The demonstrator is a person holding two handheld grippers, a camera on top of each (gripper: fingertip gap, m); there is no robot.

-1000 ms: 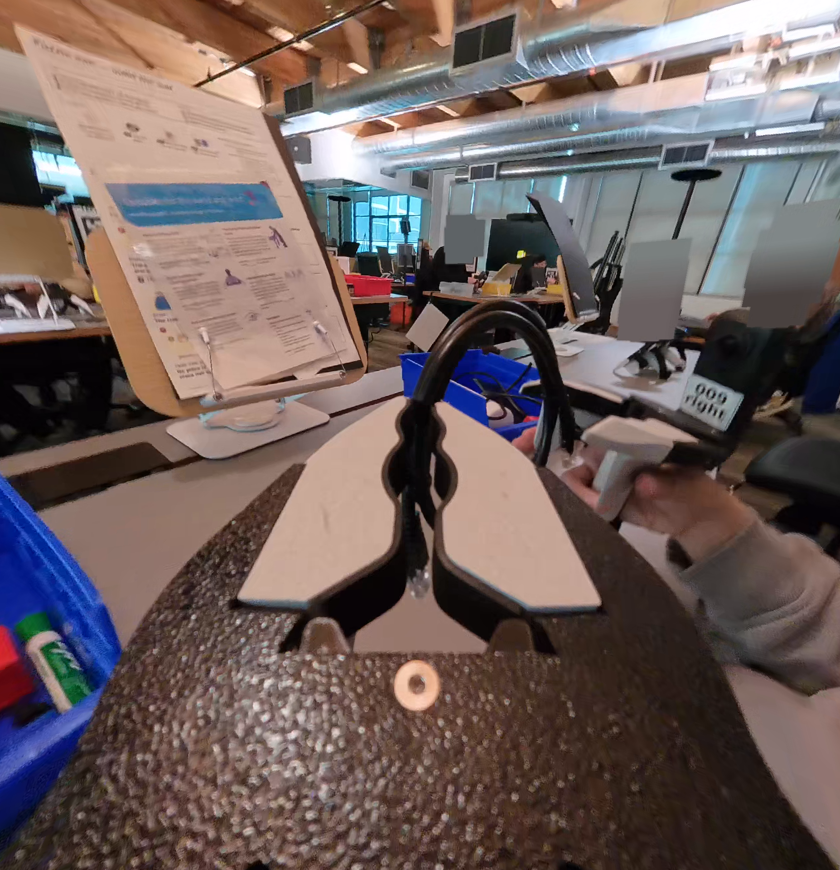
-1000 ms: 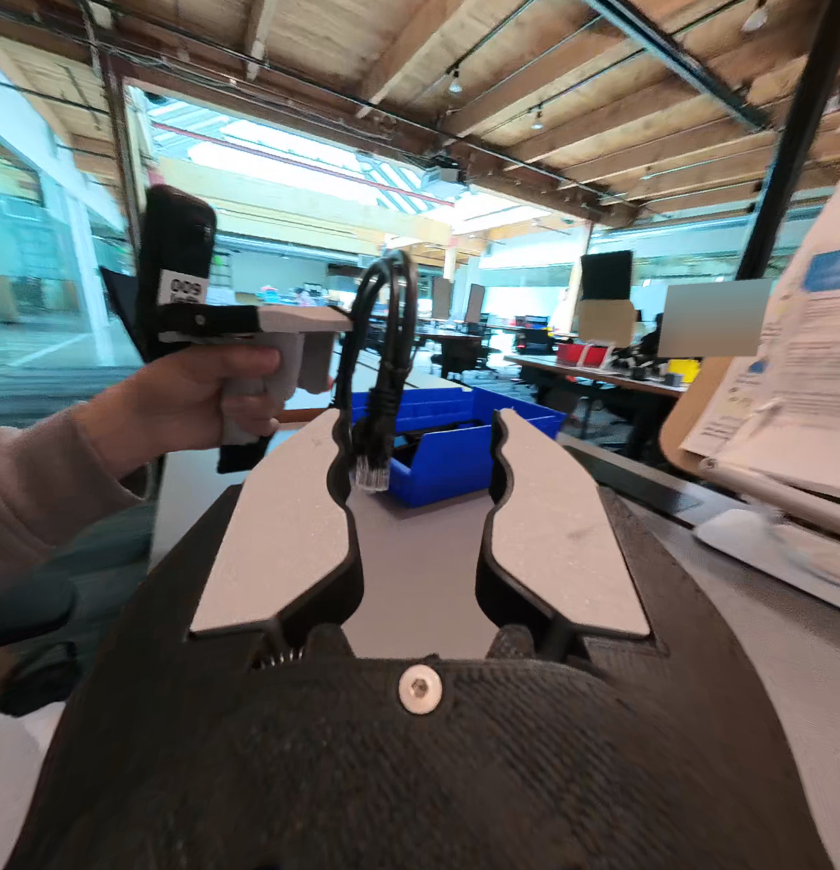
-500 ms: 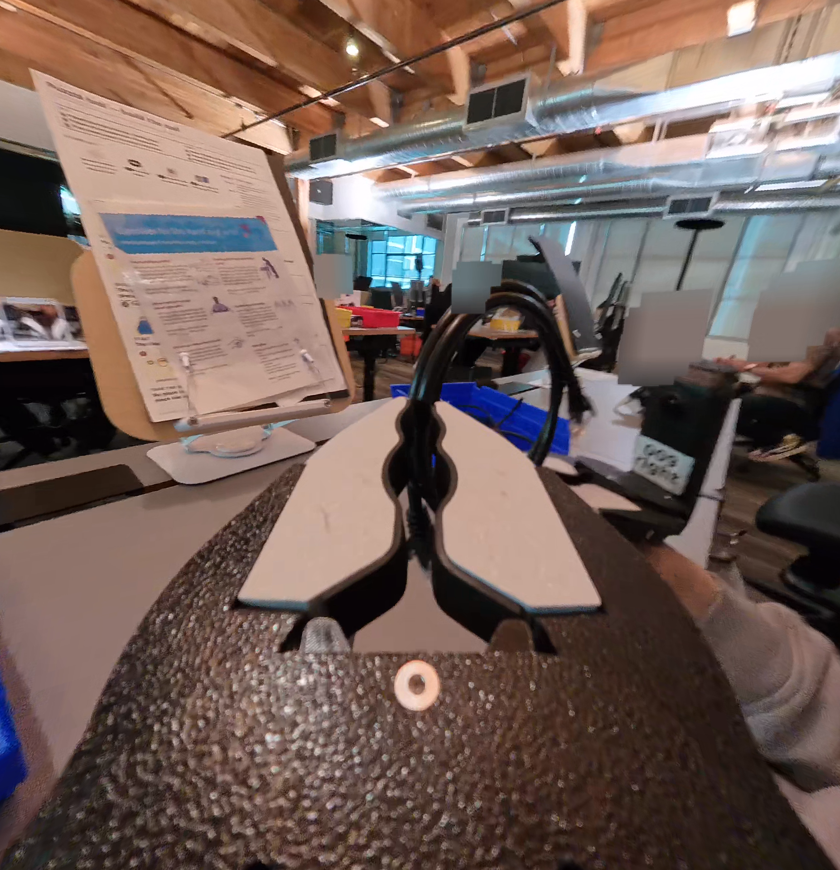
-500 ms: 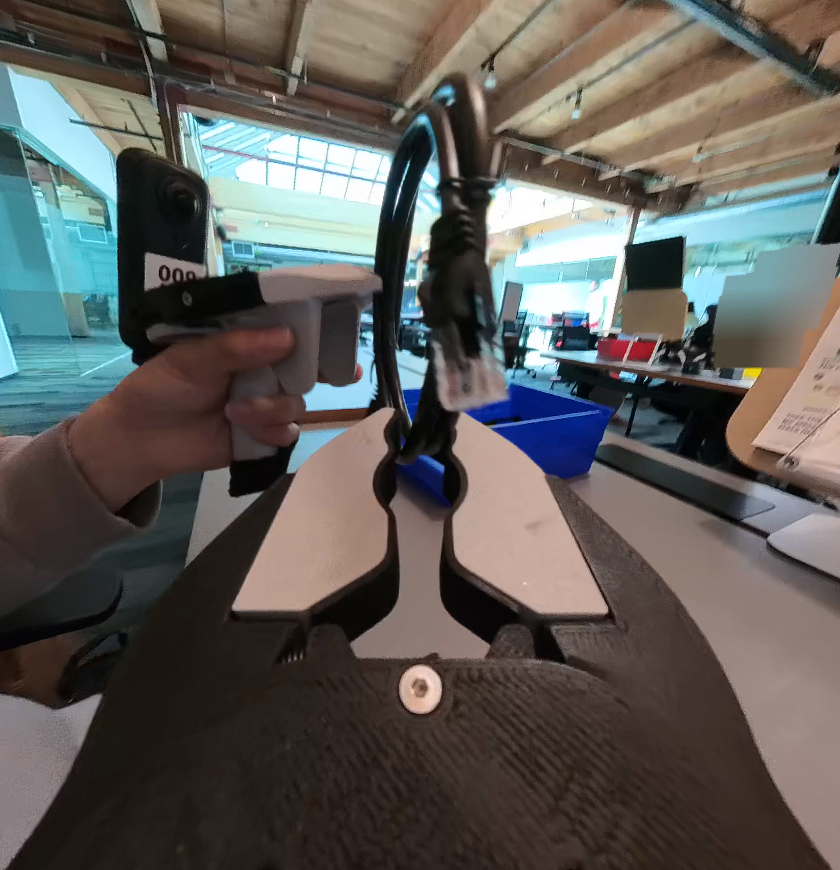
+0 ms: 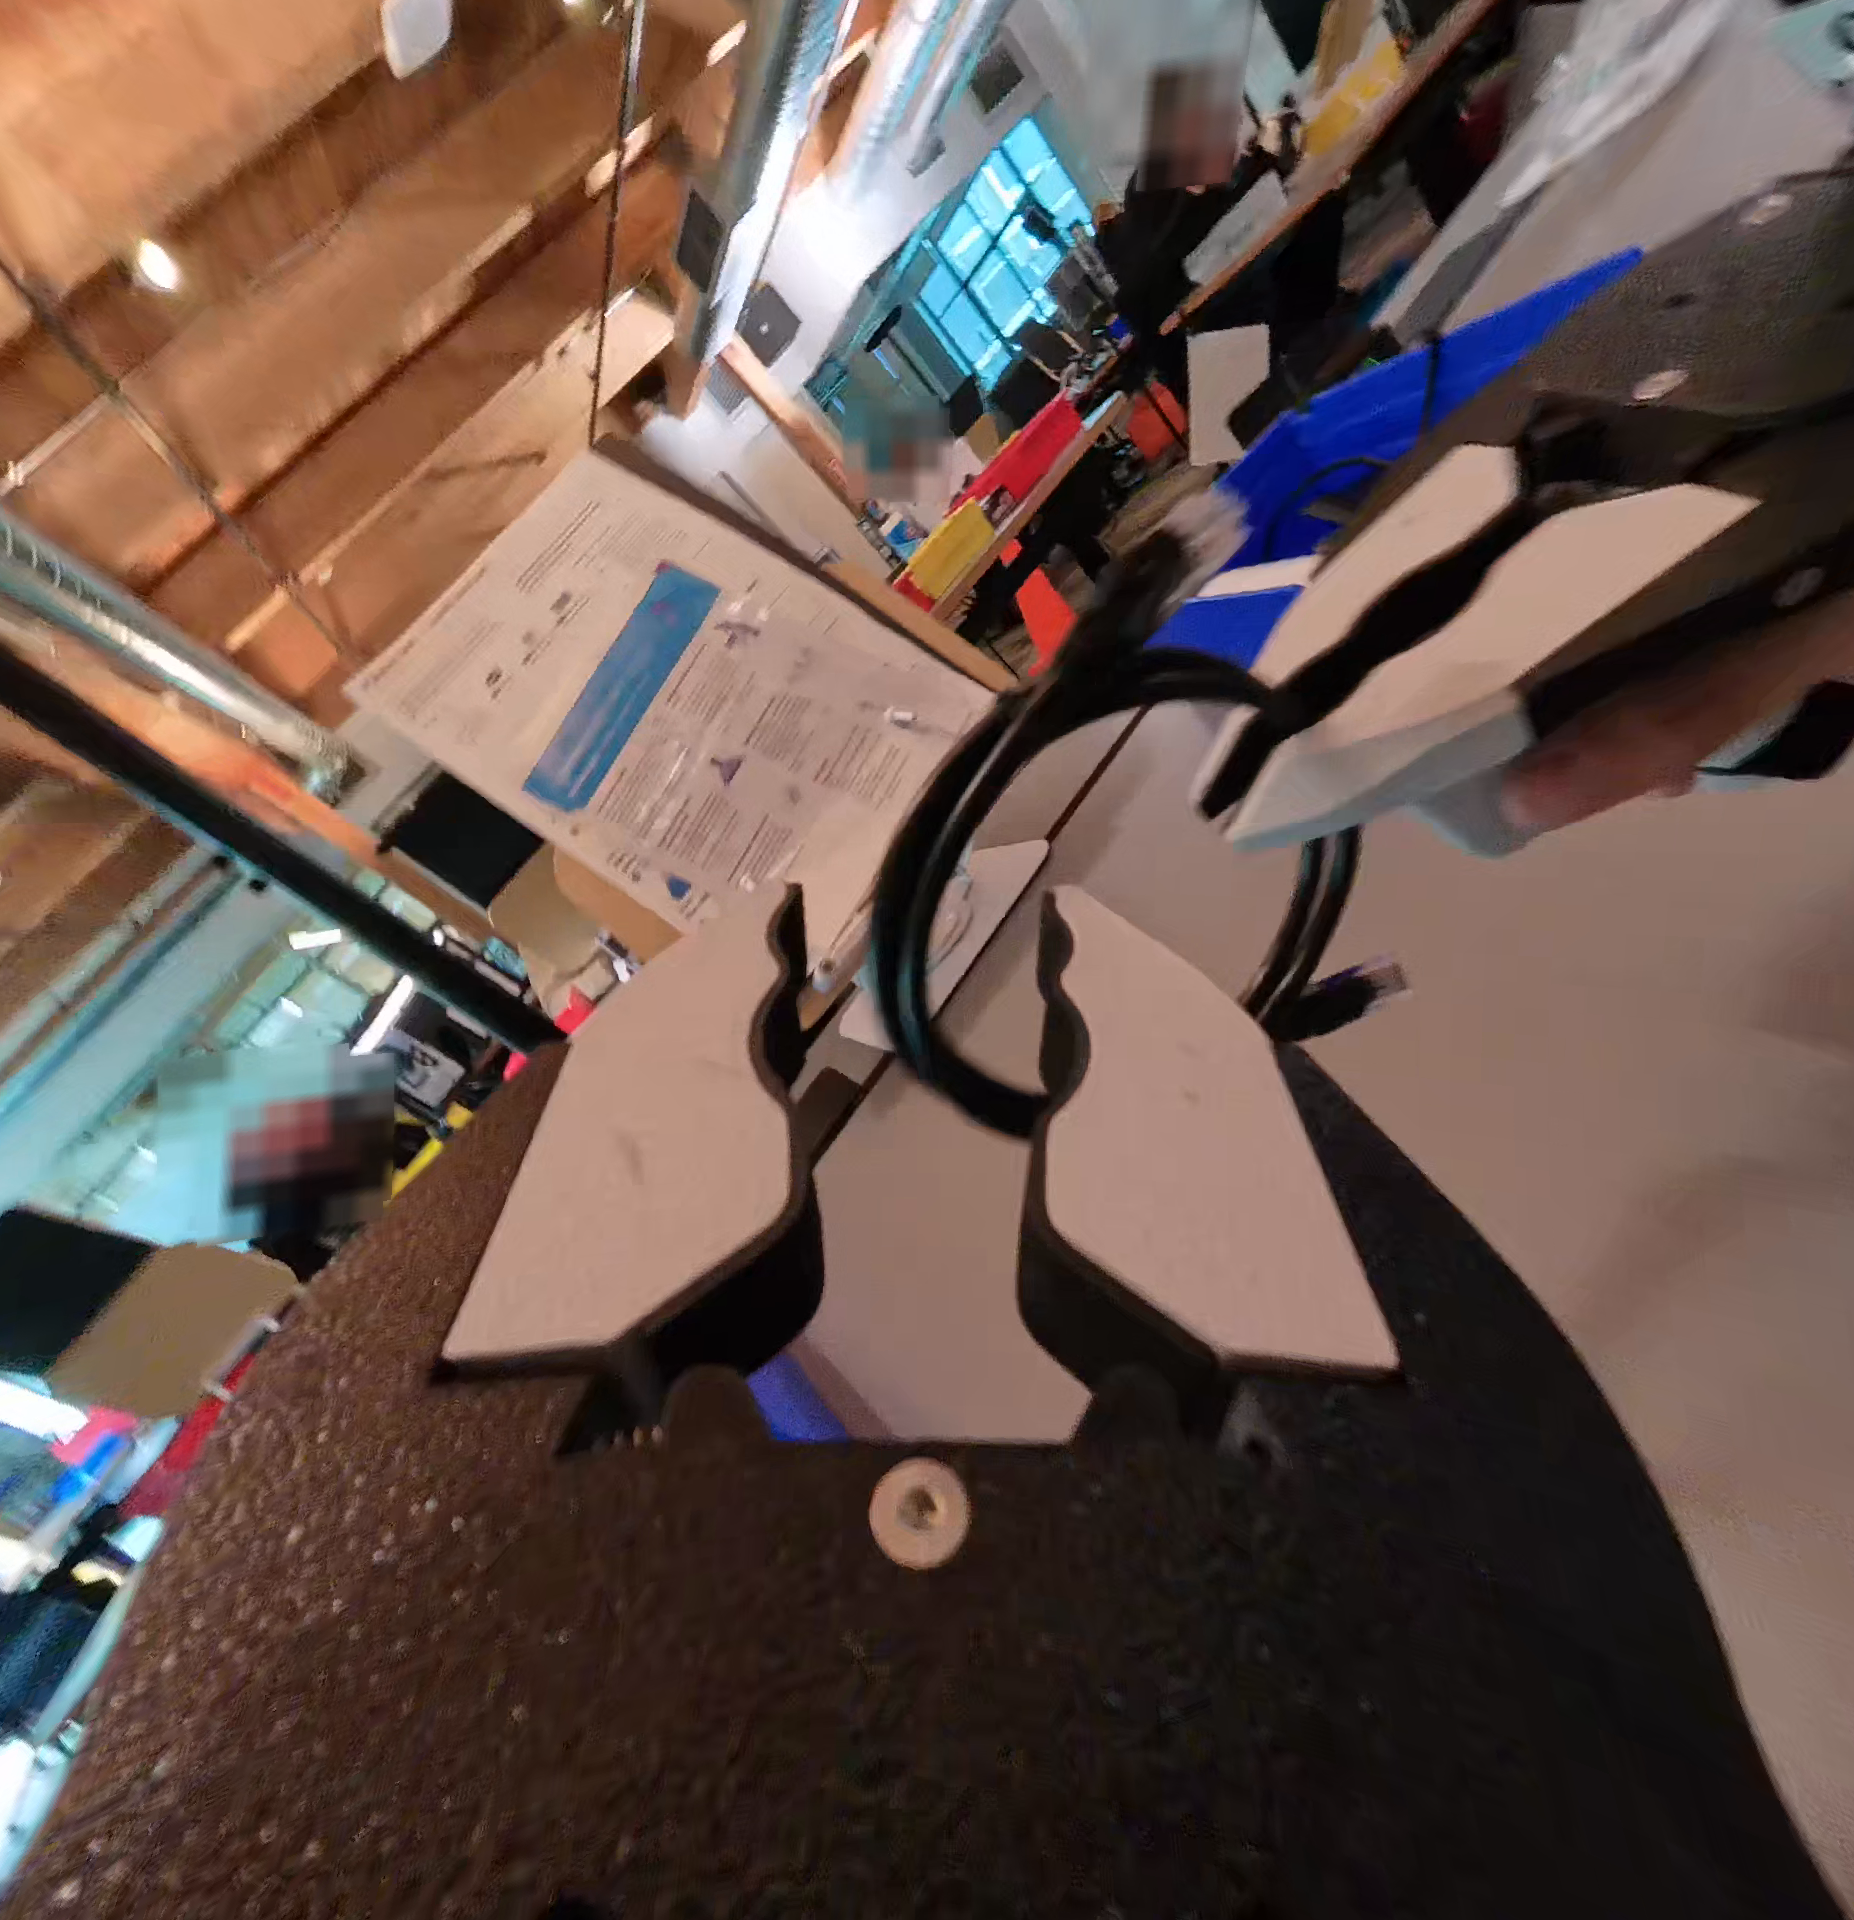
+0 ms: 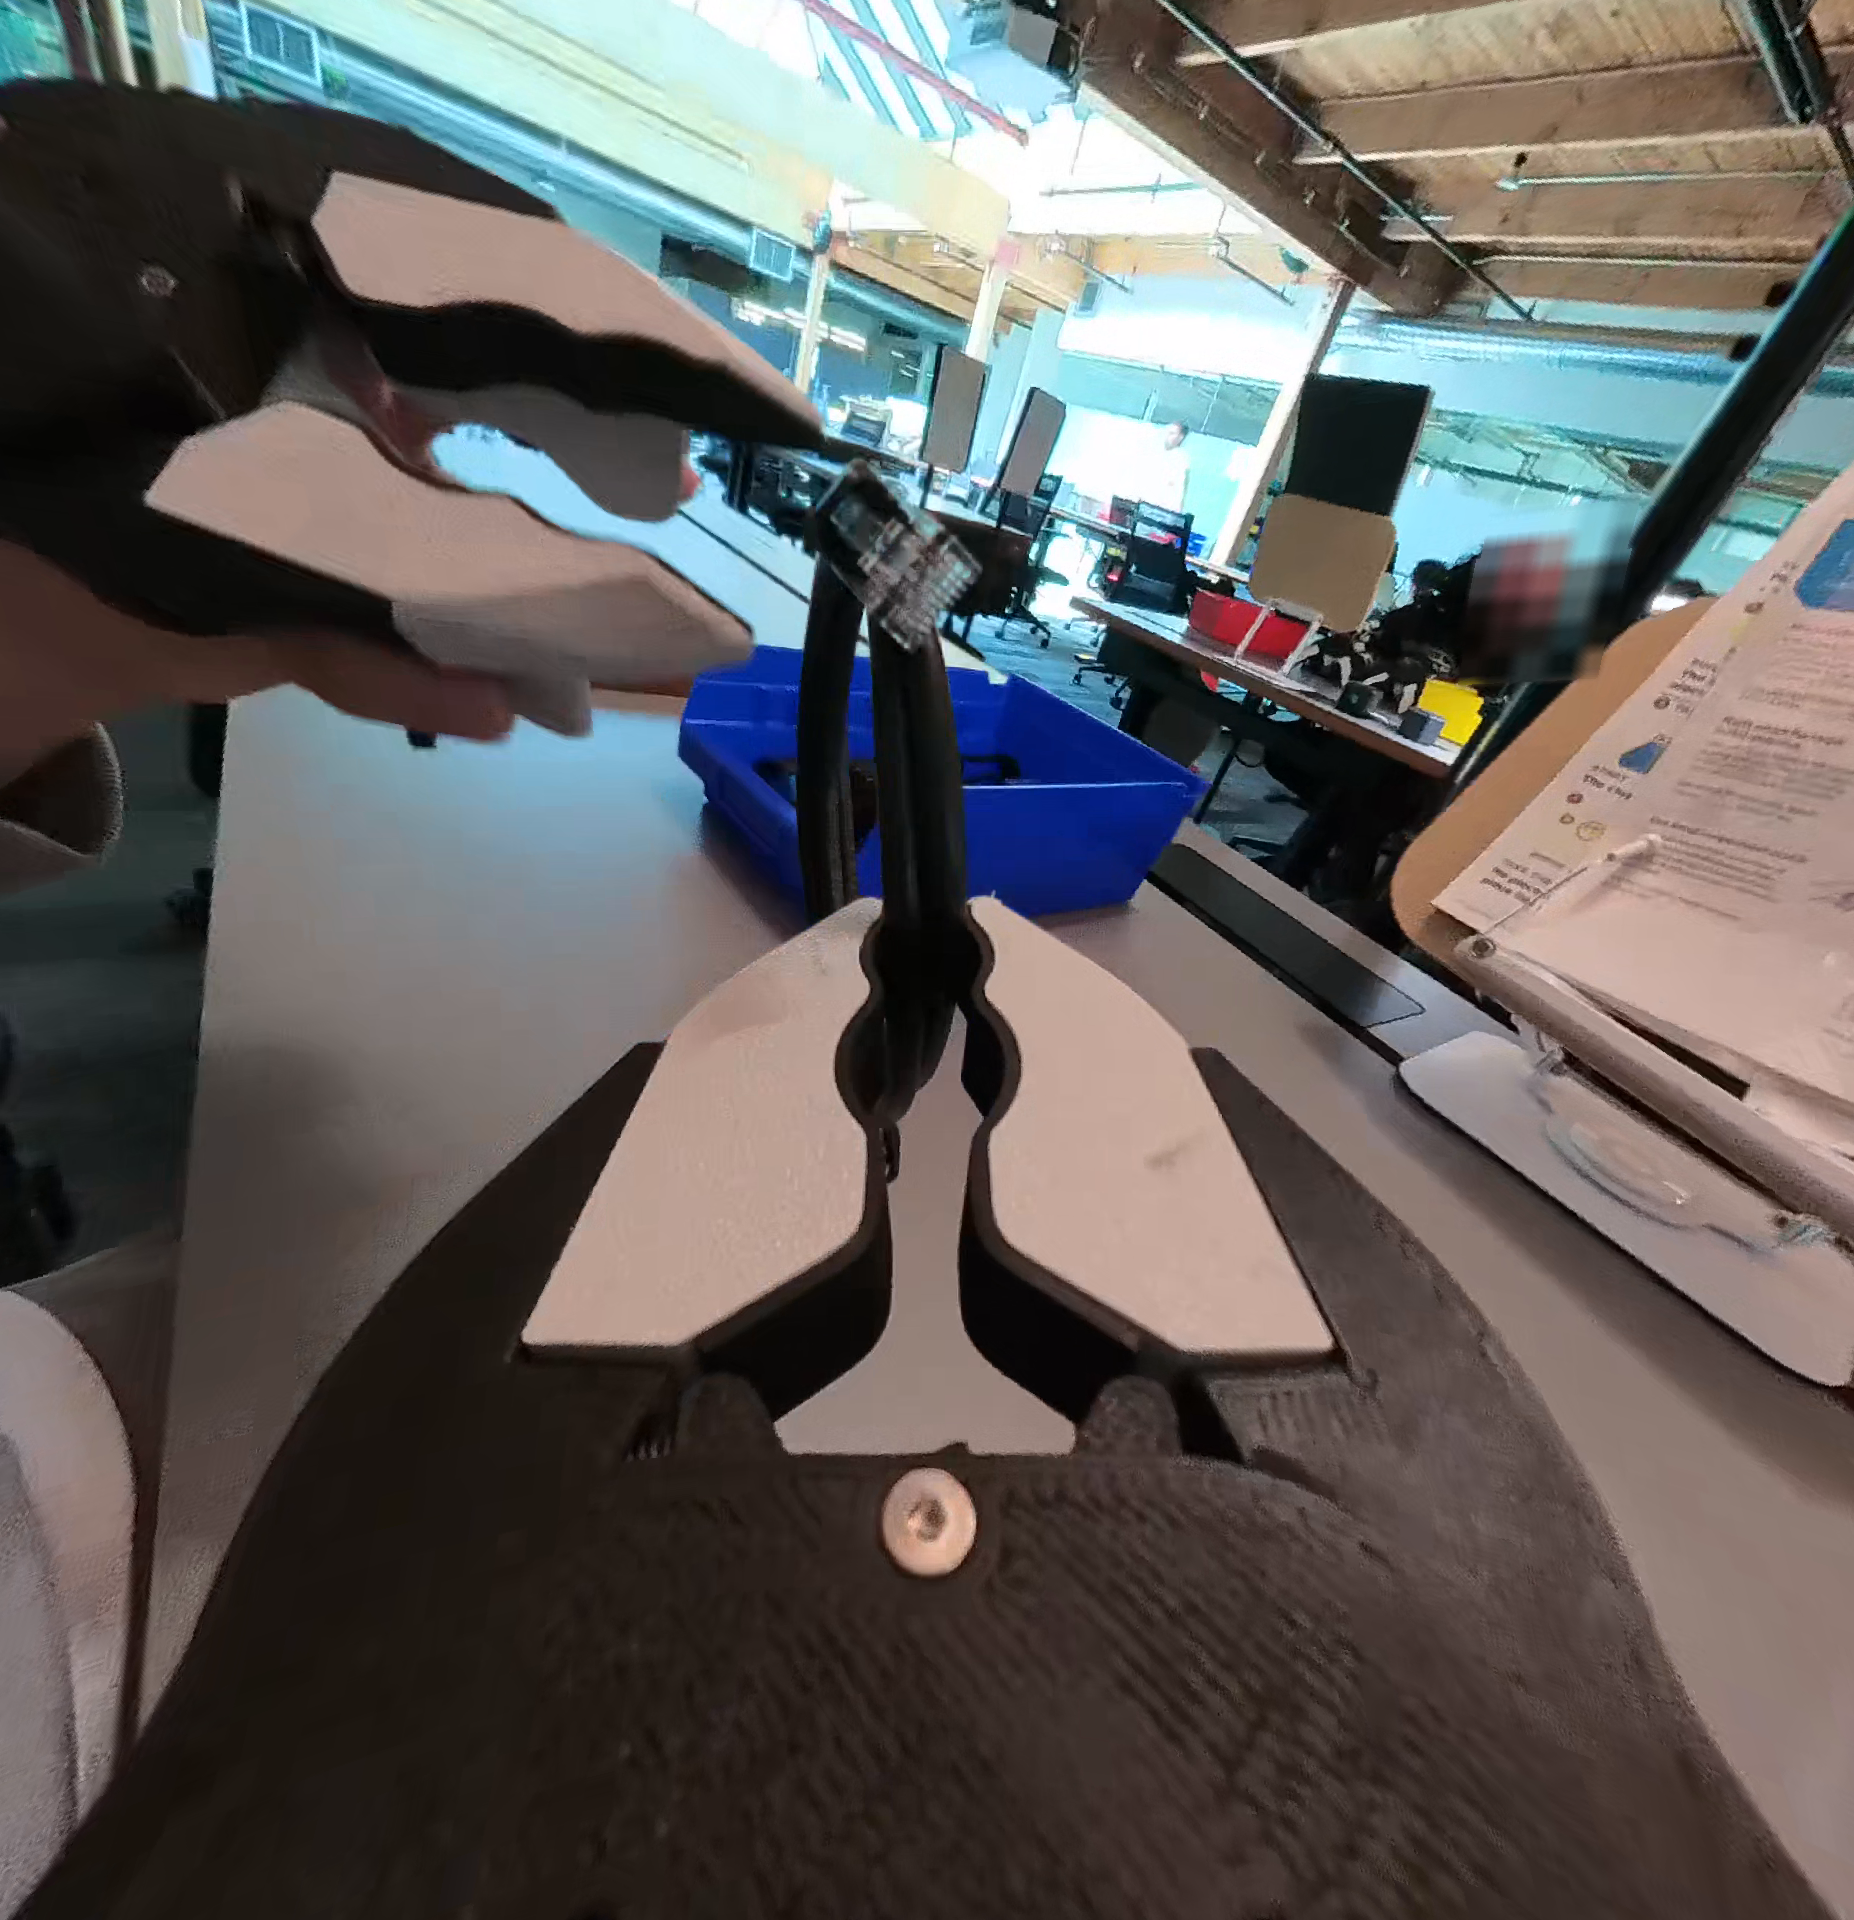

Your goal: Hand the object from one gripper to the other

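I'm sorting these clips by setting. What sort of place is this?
Most likely an open-plan office or lab workspace: rows of desks with monitors and office chairs, under a ceiling of exposed wooden beams and metal ducts.

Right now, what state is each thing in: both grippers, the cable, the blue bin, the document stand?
Left gripper: open, cable loop between its fingers, not clamped.
Right gripper: shut on the black cable.
Black cable: coiled, held off the table, clear plug on top.
Blue bin: open-topped, resting on the table.
Document stand: upright, leaning back, holding a printed sheet.
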